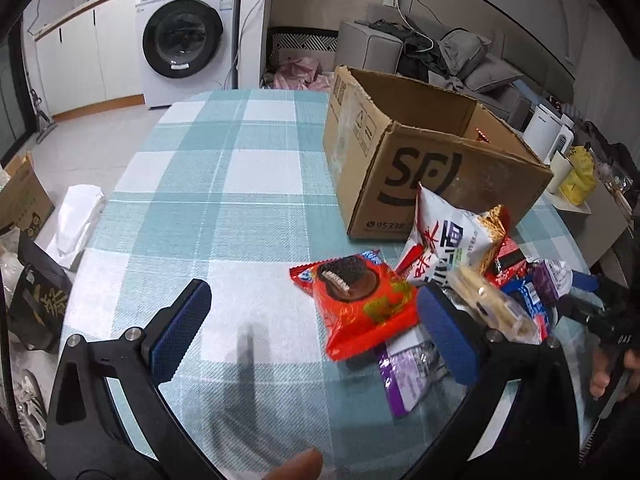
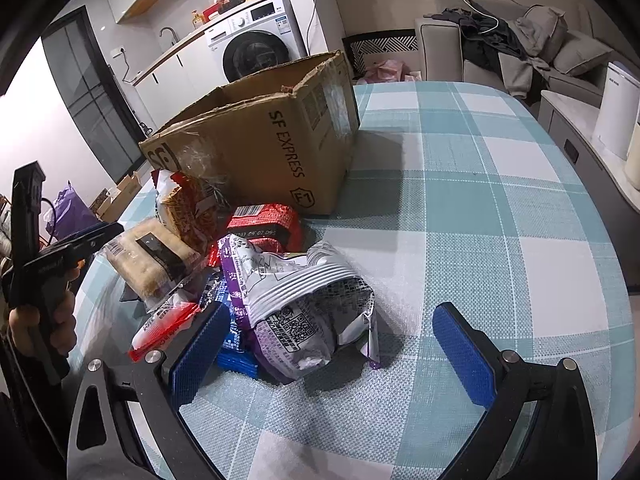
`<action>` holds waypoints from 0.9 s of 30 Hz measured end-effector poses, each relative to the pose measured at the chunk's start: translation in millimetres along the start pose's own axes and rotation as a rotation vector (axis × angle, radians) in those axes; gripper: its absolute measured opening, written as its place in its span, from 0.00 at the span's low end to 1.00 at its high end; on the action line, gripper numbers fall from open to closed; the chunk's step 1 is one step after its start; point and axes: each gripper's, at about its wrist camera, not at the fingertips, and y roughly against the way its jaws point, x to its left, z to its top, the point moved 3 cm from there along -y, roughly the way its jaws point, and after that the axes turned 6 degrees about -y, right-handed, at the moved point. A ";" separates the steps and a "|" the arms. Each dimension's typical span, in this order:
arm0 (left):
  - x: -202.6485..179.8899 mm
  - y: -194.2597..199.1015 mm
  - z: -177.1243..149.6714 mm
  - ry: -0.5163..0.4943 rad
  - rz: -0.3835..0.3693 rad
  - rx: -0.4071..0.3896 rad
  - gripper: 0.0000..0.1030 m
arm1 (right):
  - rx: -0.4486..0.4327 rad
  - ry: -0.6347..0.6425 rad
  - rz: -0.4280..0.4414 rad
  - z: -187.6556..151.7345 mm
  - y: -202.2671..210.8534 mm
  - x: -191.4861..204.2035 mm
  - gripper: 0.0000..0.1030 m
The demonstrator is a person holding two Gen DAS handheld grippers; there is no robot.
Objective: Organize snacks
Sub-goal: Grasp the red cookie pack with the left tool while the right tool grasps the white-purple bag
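A pile of snack packets lies on the checked tablecloth before an open cardboard box (image 1: 424, 168) (image 2: 260, 140). In the left wrist view a red chocolate-pie packet (image 1: 360, 304) lies between the open fingers of my left gripper (image 1: 312, 332), nearer the right finger. Behind it stand a white noodle bag (image 1: 448, 236) and a clear cracker pack (image 1: 496, 304). In the right wrist view a purple and silver packet (image 2: 304, 312) lies between the wide-open fingers of my right gripper (image 2: 332, 348), close to the left finger. A red packet (image 2: 264, 224) and a cracker pack (image 2: 152, 260) lie beyond it.
The table (image 1: 224, 184) (image 2: 500, 208) is covered by a teal and white check cloth. A washing machine (image 1: 188, 36) stands behind it, a grey sofa (image 2: 520, 36) with clothes to the right. Bags and a box (image 1: 24, 200) sit on the floor at the left.
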 end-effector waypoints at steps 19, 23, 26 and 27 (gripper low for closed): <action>5.8 -32.0 8.6 0.052 -0.049 0.069 0.99 | 0.035 0.004 0.004 -1.4 -14.9 -1.1 0.99; 13.7 -41.1 6.5 0.059 -0.018 0.100 0.99 | 0.031 -0.005 0.010 -1.0 -15.4 -5.6 0.99; 14.2 -46.6 4.6 0.054 -0.017 0.115 0.99 | 0.028 -0.007 0.010 0.7 -16.8 -7.0 0.99; 14.5 -47.7 3.6 0.052 -0.013 0.116 0.99 | 0.028 -0.006 0.010 0.9 -17.0 -7.1 0.99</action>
